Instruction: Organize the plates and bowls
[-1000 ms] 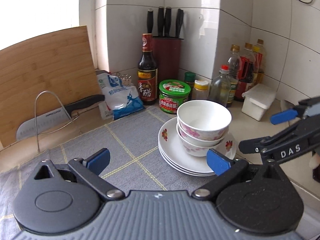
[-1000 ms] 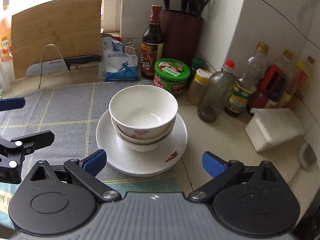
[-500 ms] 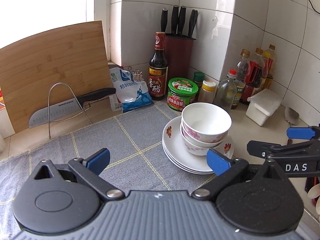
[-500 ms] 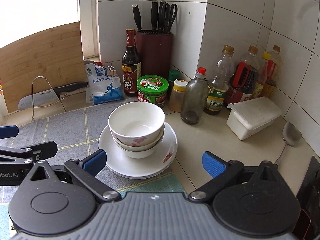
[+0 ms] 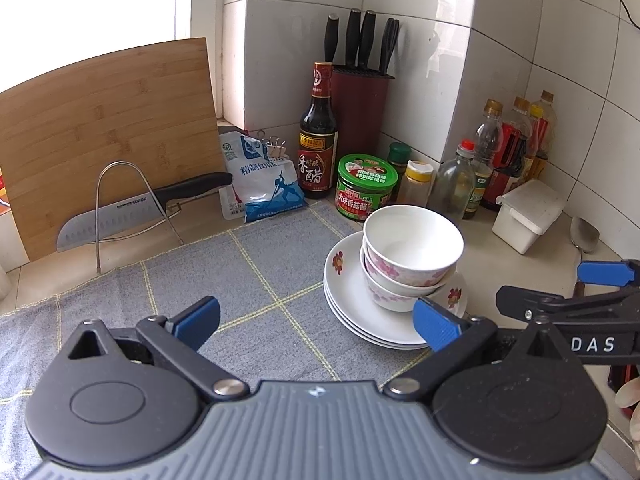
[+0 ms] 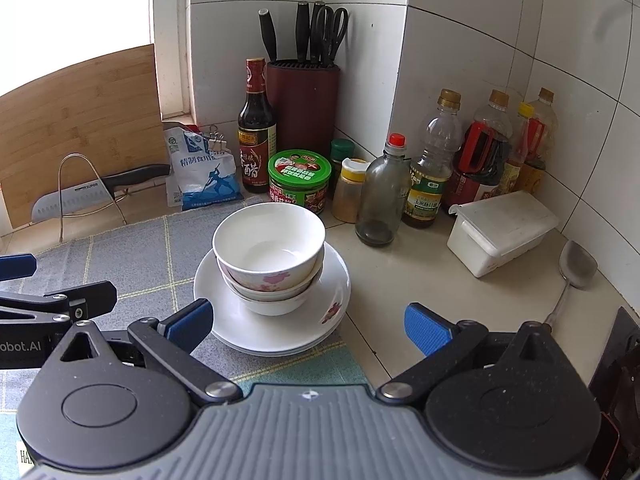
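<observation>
Several white bowls with pink flowers (image 5: pixel 412 256) (image 6: pixel 270 256) are nested on a stack of white plates (image 5: pixel 352 308) (image 6: pixel 336 280) at the right edge of a grey checked mat (image 5: pixel 240 280) (image 6: pixel 132 264). My left gripper (image 5: pixel 316 322) is open and empty, just in front and left of the stack. My right gripper (image 6: pixel 308 326) is open and empty, in front of the stack. Each gripper shows at the side of the other's view.
Behind the stack stand a green-lidded jar (image 5: pixel 366 188), a vinegar bottle (image 5: pixel 318 136), a knife block (image 5: pixel 360 112), several bottles (image 6: pixel 436 160) and a white box (image 6: pixel 500 232). A knife on a wire stand (image 5: pixel 132 208) and a cutting board (image 5: pixel 104 128) are at left. A metal spoon (image 6: pixel 576 272) lies at right.
Both grippers have pulled back and up from the stack, which looks smaller and farther. The bowls and plates have not moved. Both grippers stay open.
</observation>
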The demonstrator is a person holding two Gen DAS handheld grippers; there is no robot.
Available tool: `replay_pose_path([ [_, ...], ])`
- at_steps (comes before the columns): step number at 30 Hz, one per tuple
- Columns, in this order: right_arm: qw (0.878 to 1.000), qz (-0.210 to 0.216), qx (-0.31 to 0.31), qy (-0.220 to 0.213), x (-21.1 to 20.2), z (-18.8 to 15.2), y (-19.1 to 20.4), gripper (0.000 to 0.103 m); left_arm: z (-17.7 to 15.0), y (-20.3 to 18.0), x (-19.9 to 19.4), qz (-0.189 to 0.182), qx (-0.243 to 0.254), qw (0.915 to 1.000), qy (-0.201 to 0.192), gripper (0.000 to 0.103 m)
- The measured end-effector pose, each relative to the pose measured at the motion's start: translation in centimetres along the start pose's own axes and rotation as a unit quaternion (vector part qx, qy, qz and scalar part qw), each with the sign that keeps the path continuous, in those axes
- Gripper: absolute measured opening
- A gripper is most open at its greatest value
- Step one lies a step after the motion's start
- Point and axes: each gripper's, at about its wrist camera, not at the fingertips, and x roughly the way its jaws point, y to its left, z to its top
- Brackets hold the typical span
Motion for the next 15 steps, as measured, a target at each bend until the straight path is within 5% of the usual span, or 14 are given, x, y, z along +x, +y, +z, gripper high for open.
replay_pose_path([
  [15,1.0,0.001,-0.002,-0.002,-0.15,0.27,0.39,0.103,0.11,0.34,-0.32,0.008,-0.004,1.0,-0.004,0.102],
])
